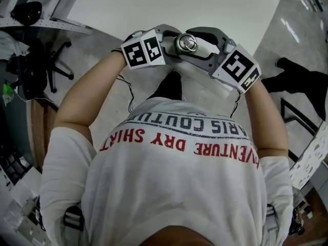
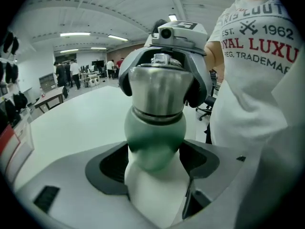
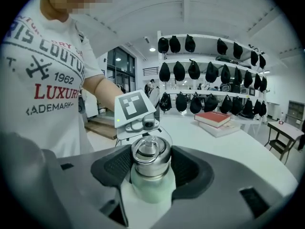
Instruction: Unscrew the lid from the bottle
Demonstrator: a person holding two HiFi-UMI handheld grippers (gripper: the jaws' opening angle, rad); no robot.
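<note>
A bottle with a pale green and white body (image 2: 155, 137) and a steel lid (image 2: 159, 92) is held in the air in front of the person's chest. My left gripper (image 2: 155, 175) is shut on the bottle's body. My right gripper (image 3: 150, 161) is shut on the lid (image 3: 150, 154), its dark pads (image 3: 112, 165) against both sides. The lid's ring handle faces the right gripper's camera. In the head view the lid (image 1: 185, 43) shows between the left gripper (image 1: 166, 41) and the right gripper (image 1: 205, 44); the body is hidden there.
A large white table (image 1: 169, 4) lies just beyond the grippers. An office chair (image 1: 51, 65) stands at the left. Red books (image 3: 214, 119) lie on the table, under a shelf of black caps (image 3: 209, 70). People (image 2: 71, 70) stand far off.
</note>
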